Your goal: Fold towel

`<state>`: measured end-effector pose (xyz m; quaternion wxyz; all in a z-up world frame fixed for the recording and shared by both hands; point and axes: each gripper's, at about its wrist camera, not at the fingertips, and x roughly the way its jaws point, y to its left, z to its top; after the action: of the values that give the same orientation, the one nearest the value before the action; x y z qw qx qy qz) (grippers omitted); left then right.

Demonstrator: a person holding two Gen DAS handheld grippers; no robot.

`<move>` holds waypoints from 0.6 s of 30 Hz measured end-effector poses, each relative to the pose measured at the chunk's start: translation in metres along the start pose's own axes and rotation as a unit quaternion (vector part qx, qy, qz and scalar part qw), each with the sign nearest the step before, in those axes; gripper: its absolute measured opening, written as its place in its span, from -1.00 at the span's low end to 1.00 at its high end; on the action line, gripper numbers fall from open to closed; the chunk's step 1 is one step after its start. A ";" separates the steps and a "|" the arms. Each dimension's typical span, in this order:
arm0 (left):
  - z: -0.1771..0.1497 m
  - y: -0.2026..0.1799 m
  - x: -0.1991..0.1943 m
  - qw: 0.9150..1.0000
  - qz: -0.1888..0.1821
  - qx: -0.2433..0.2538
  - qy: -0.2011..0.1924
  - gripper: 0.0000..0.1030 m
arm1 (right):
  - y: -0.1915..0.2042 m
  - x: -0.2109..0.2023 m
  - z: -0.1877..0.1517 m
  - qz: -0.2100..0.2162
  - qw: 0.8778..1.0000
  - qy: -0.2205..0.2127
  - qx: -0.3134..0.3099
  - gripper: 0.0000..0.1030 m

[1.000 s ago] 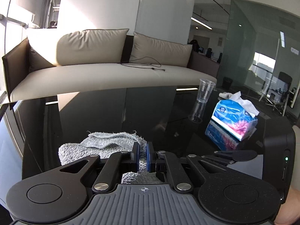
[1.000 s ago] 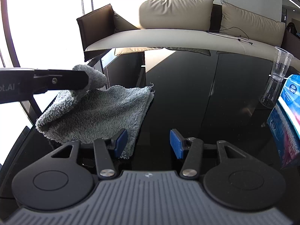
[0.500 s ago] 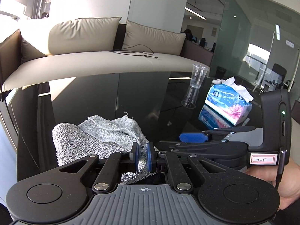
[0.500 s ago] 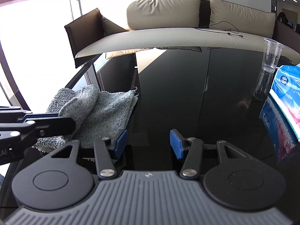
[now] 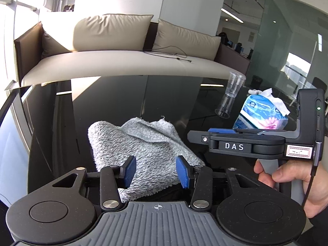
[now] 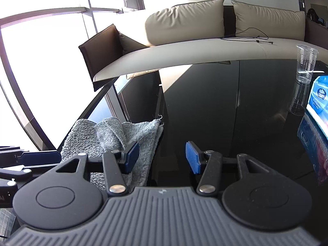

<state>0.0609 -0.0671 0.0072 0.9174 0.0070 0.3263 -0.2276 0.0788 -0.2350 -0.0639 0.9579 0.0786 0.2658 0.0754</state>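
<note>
A grey fluffy towel (image 5: 143, 143) lies folded over in a loose bundle on the black glossy table (image 5: 123, 94). My left gripper (image 5: 155, 171) is open, its blue pads on either side of the towel's near edge, holding nothing. My right gripper (image 6: 162, 156) is open and empty over the bare table, just right of the towel (image 6: 114, 137). The right gripper also shows in the left wrist view (image 5: 217, 135), seen from the side, to the right of the towel.
A clear plastic cup (image 5: 233, 88) and a blue tissue box (image 5: 264, 112) stand on the table at the right. A beige sofa (image 5: 123, 65) runs along the table's far edge. The table's left edge (image 6: 92, 110) is close to the towel.
My left gripper has opened and let go of the towel, which now lies folded on the table. Both grippers have shifted, and the right one sits close beside the towel.
</note>
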 end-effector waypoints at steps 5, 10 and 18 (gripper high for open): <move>0.000 0.014 0.000 0.999 0.026 -0.020 0.009 -0.21 | 0.020 0.004 0.001 0.026 0.998 -0.005 -0.049 0.03; -0.001 0.022 -0.003 0.999 0.036 -0.028 0.009 -0.13 | 0.028 0.007 0.002 0.042 0.997 -0.009 -0.067 0.03; -0.004 0.025 -0.002 0.999 0.041 -0.031 0.019 -0.13 | 0.040 0.018 0.000 0.032 0.994 -0.001 -0.107 0.03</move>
<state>0.0682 -0.0430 0.0014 0.9195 -0.0039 0.3498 -0.1794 0.0895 -0.1921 -0.0652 0.9581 -0.0158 0.2529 0.1336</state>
